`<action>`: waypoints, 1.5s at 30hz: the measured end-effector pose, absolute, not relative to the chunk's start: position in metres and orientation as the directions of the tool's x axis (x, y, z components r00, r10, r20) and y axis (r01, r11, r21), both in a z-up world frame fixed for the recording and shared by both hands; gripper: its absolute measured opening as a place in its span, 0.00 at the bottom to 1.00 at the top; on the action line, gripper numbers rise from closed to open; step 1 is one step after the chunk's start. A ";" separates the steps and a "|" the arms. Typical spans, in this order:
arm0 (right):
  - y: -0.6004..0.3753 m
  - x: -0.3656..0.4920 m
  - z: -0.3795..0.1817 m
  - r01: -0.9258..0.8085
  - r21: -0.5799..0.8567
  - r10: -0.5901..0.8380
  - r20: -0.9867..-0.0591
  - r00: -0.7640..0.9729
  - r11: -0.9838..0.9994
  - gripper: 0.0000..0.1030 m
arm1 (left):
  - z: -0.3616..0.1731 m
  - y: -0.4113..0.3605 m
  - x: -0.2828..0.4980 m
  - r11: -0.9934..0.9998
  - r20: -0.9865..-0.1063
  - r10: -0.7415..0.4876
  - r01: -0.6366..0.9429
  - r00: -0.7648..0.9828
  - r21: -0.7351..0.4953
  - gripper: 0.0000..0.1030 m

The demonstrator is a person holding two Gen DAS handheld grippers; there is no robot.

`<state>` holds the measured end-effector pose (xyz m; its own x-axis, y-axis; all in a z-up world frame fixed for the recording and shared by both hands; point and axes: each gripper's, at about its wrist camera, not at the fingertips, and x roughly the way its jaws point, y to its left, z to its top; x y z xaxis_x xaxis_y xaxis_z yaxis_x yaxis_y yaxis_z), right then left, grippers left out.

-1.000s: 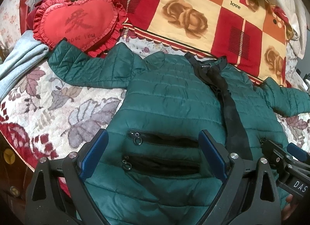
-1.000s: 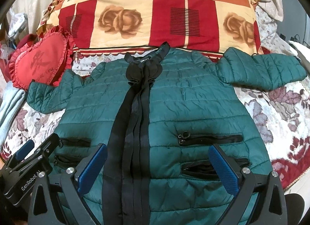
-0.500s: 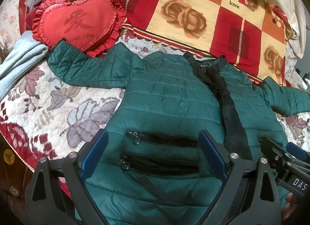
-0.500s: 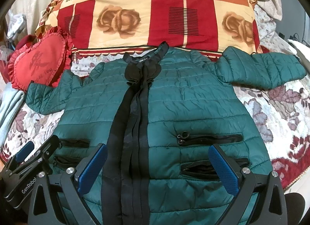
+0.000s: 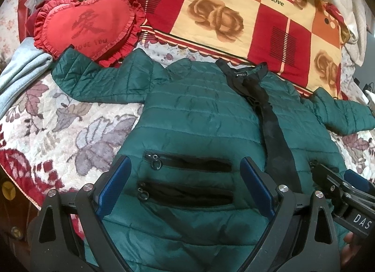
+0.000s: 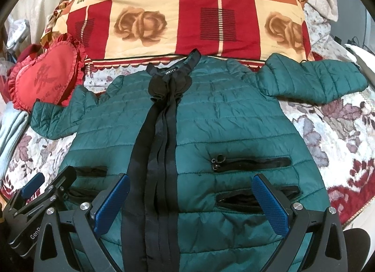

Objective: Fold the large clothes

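A dark green quilted jacket [image 5: 201, 122] lies flat, front up, on the bed, with both sleeves spread out and a black zip band down its middle [image 6: 159, 154]. It fills the right wrist view [image 6: 234, 126] too. My left gripper [image 5: 185, 185] is open over the jacket's left zip pockets near the hem. My right gripper [image 6: 191, 201] is open over the hem, between the black band and the right pockets. Neither holds anything. Each gripper shows at the edge of the other's view.
A red heart-shaped pillow [image 5: 86, 23] touches the left sleeve's end. A red, orange and cream checked quilt [image 6: 187, 19] lies behind the collar. A pale blue garment [image 5: 21, 70] lies at far left. The floral bedspread [image 5: 58, 126] surrounds the jacket.
Both grippers have drifted slightly; the jacket sits a little lower in both views. The jacket has not moved on the bed and both grippers stay open.
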<state>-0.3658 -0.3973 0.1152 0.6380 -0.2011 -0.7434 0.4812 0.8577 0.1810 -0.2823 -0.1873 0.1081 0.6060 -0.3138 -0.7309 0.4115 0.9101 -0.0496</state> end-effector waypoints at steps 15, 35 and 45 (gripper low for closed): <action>-0.398 -0.364 0.113 0.487 0.185 -0.194 -0.755 0.627 0.854 1.00 | 0.105 -0.190 -0.283 0.905 -0.736 -0.322 0.423 0.596 -0.053 0.91; -0.400 -0.356 0.113 0.484 0.181 -0.185 -0.767 0.615 0.856 1.00 | 0.101 -0.184 -0.275 0.915 -0.738 -0.307 0.400 0.601 -0.054 0.91; -0.398 -0.350 0.116 0.474 0.168 -0.188 -0.766 0.614 0.864 1.00 | 0.100 -0.181 -0.272 0.919 -0.739 -0.301 0.390 0.602 -0.057 0.91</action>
